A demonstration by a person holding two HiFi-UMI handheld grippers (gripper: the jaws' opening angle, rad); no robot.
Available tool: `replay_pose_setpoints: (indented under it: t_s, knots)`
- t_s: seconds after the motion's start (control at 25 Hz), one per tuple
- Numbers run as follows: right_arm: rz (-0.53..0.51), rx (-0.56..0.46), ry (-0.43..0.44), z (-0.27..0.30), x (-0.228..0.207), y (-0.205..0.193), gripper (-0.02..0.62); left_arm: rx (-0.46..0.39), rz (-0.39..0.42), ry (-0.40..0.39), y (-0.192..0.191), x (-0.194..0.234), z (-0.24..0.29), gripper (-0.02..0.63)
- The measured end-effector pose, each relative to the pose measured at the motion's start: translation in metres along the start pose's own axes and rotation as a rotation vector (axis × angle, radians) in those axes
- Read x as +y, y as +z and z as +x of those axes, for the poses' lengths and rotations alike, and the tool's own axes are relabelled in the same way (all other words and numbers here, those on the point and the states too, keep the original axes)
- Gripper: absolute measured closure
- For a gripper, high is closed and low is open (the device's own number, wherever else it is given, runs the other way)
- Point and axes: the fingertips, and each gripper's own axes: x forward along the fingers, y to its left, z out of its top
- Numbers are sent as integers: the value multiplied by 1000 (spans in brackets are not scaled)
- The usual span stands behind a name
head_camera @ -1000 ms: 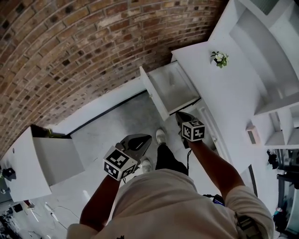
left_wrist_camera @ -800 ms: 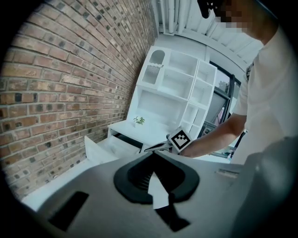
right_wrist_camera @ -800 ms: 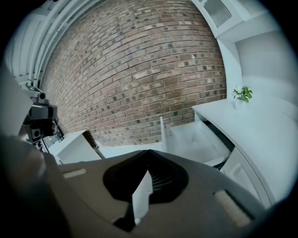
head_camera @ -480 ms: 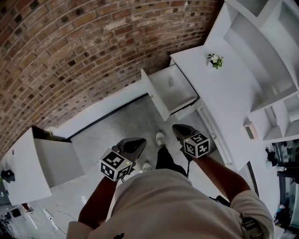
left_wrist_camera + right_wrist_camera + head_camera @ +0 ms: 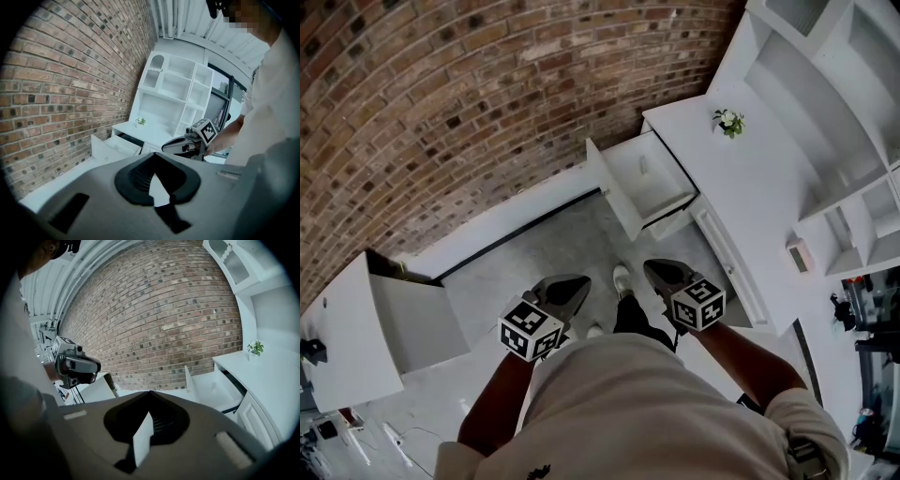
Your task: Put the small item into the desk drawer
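The white desk (image 5: 750, 187) has its drawer (image 5: 642, 183) pulled out towards the brick wall. On the drawer floor lies a small pale speck (image 5: 643, 169), too small to identify. Both grippers hang close to the person's body above the floor, well short of the drawer. My left gripper (image 5: 577, 284) has its tips together and nothing shows between them in the left gripper view (image 5: 153, 154). My right gripper (image 5: 654, 267) is shut too, with its tips meeting (image 5: 150, 392) and no item between them. The open drawer (image 5: 211, 385) lies ahead of it to the right.
A small potted plant (image 5: 729, 122) stands on the desk below a white shelf unit (image 5: 825, 84). A small boxy device (image 5: 797, 255) sits near the desk's right end. A white cabinet (image 5: 356, 328) stands at the left. The person's shoes (image 5: 622, 277) rest on the grey floor.
The right gripper has drawn back from the drawer's front towards the body. The left gripper has barely shifted. The drawer stays open.
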Motion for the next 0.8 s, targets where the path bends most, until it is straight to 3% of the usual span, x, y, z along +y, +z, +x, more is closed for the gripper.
replay_pose_setpoints:
  t_s: [0.8]
  knots:
    - [-50, -24, 47, -9, 56, -4, 583, -15, -26, 11, -25, -22, -27, 600]
